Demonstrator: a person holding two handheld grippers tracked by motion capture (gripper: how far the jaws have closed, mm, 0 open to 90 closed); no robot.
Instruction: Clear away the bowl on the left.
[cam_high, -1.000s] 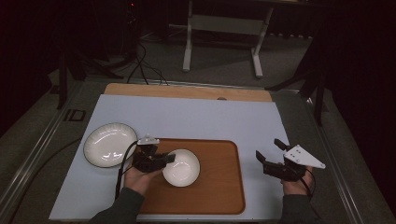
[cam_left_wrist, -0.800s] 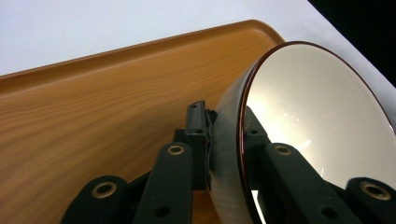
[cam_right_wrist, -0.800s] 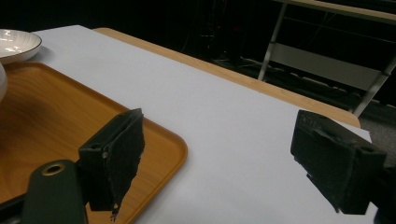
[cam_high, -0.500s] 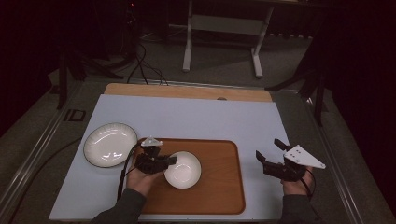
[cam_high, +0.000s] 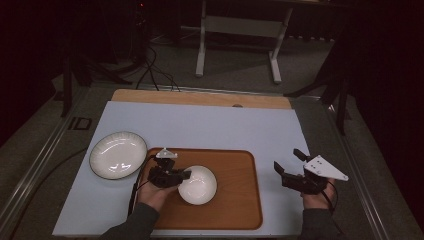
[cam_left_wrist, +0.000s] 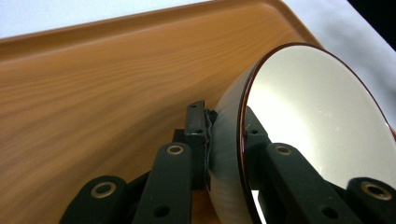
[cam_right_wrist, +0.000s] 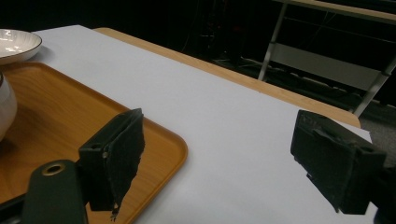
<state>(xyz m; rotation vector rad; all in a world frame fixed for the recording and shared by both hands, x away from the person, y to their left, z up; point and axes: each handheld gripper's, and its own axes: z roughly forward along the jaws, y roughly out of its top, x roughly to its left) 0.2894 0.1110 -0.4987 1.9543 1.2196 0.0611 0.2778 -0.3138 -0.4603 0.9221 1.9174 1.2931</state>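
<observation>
A white bowl (cam_high: 198, 184) with a dark rim sits on the wooden tray (cam_high: 237, 200), left of the tray's middle. My left gripper (cam_high: 181, 175) is shut on the bowl's left rim; in the left gripper view one jaw presses the outer wall of the bowl (cam_left_wrist: 322, 116) and the other sits inside it, with the left gripper (cam_left_wrist: 227, 135) low over the tray (cam_left_wrist: 93, 93). My right gripper (cam_high: 290, 162) stands open over the white mat, right of the tray, with nothing between its jaws. In the right gripper view the right gripper (cam_right_wrist: 219, 154) has the tray's corner (cam_right_wrist: 173, 144) by its left jaw.
A white plate (cam_high: 118, 154) with a ribbed rim lies on the mat left of the tray; the plate (cam_right_wrist: 16, 44) shows far off in the right gripper view too. The white mat (cam_high: 215, 125) stretches bare behind the tray. A metal stand (cam_high: 240, 30) is beyond the table.
My left gripper and the bowl have shifted slightly toward the near side of the tray. The right gripper has stayed in place.
</observation>
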